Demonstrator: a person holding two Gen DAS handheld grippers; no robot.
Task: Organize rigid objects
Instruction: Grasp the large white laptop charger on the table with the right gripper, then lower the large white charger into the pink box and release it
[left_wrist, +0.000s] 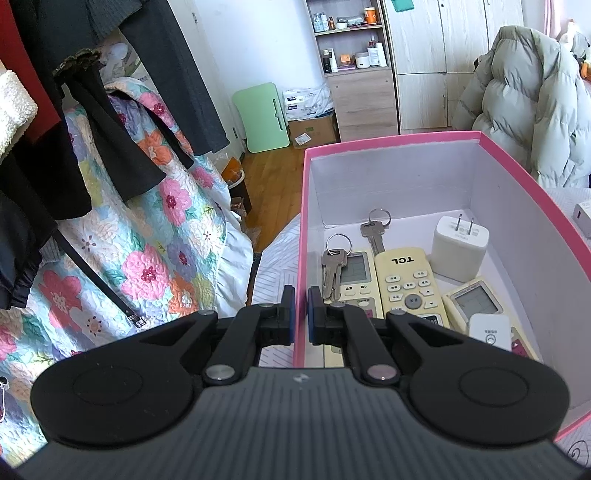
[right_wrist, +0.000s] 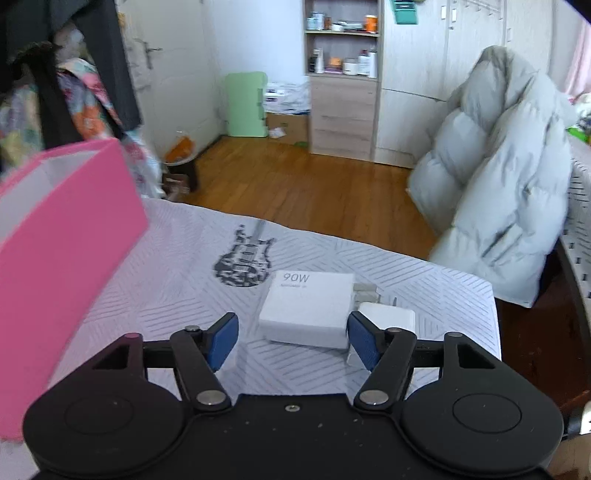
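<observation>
Pink cardboard box (left_wrist: 524, 192) with plain white inside walls, sitting on a bed under a pale grey-striped quilted cover (right_wrist: 177, 280) with a pixelated black guitar print (right_wrist: 242, 264).

Left tool (left_wrist: 301, 308) clamped tight on the box's near left wall, blue pads either side of the pink edge, one inside and one outside.

Inside the box, along the left wall: a silver key on a steel ring (left_wrist: 333, 264) lying over a cream remote with a grey screen (left_wrist: 354, 275). Behind that, toward the far wall, a second key on a ring (left_wrist: 373, 230). Middle of the box: yellowed cream plastic remote marked TCL (left_wrist: 408, 284) with rounded rubbery buttons. Toward the right wall: chunky off-white plug adapter with two metal prongs (left_wrist: 460, 247), standing prongs up. Near corner on that side: another screen remote (left_wrist: 476, 301) with a small white rounded gadget (left_wrist: 489, 330) resting on top.

Outside the box, to its right on the cover: flat white square charger brick marked 90W (right_wrist: 308, 308), smooth matte plastic, prongs at its far right edge. Smaller white charger block (right_wrist: 388, 314) just beside it, touching or nearly.

Right tool (right_wrist: 293, 341) spread wide, blue ribbed pads apart, the 90W brick just past the tips and nothing gripped; right pad partly blocks the smaller block.

Beyond the box: wooden floor, pale puffy grey down coat (right_wrist: 495, 192) slumped over a chair, mint-green folding board (right_wrist: 246, 105) against the wall, open shelf of bottles (right_wrist: 341, 48), floral quilt (left_wrist: 155, 236) and dark clothes (left_wrist: 110, 110) hanging to the left.
</observation>
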